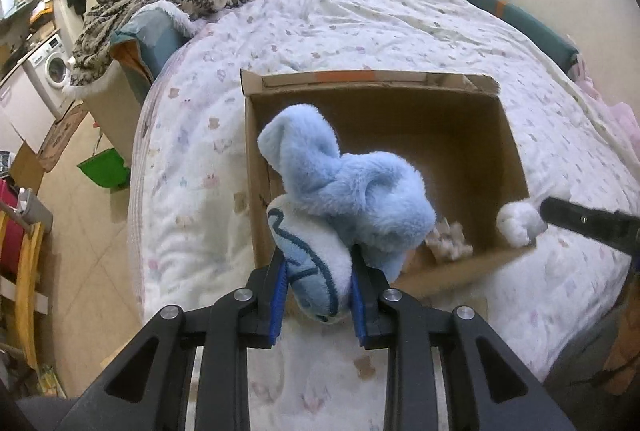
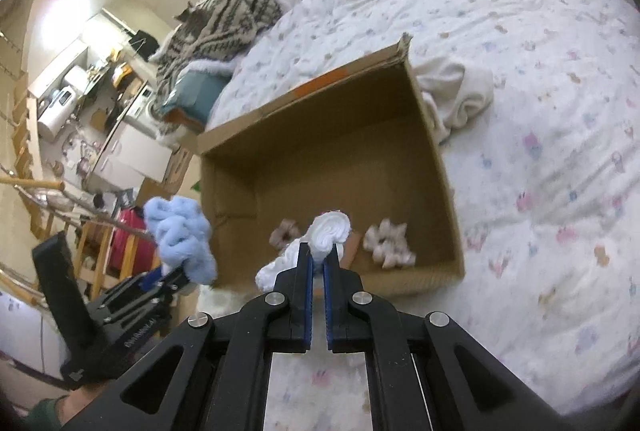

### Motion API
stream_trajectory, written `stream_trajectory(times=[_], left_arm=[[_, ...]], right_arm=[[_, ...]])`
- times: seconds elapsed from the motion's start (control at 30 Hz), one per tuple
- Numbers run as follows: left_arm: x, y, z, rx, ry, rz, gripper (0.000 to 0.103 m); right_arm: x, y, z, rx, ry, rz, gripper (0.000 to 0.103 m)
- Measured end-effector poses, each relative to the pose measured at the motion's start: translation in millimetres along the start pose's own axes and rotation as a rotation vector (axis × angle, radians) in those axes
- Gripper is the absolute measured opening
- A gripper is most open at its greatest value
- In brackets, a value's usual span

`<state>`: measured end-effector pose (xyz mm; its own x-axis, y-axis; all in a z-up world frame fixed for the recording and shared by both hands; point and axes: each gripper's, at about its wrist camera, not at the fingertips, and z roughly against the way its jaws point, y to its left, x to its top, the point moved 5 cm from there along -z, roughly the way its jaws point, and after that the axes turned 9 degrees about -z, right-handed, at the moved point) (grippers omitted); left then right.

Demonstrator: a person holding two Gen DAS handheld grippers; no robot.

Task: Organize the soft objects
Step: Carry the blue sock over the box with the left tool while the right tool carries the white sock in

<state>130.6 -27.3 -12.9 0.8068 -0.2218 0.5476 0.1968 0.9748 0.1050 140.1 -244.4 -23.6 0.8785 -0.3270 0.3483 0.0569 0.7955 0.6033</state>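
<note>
The cardboard box (image 2: 332,167) on the bed (image 2: 540,151) already holds 2 small fuzzy pieces (image 2: 390,243), a darker one ahead and left of the right jaws and a paler one ahead and to their right, so the sorting looks partly done. 2 more items are in hand and not yet dropped. A white cloth (image 2: 460,91) bunched outside the box's far right wall may also be left to collect.

The left gripper (image 1: 318,289) has its jaws part-way closed on the white embroidered end of the blue plush toy (image 1: 352,187); the blue body bulges up and forward past the fingertips, over the box's near left corner.

The right gripper (image 2: 318,263) is almost fully closed, pinching a white soft item (image 2: 330,231). Its puffed end sticks out just beyond the tips, above the box's near edge.
</note>
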Motion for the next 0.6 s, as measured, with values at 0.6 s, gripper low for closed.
stream_trajectory(times=[0.6], left_arm=[[-17.3,-4.2,-64.0,-0.046,0.063,0.07,0.025]], right_arm=[[-7.3,-10.8,-46.8,-0.043,0.042,0.053,0.006]])
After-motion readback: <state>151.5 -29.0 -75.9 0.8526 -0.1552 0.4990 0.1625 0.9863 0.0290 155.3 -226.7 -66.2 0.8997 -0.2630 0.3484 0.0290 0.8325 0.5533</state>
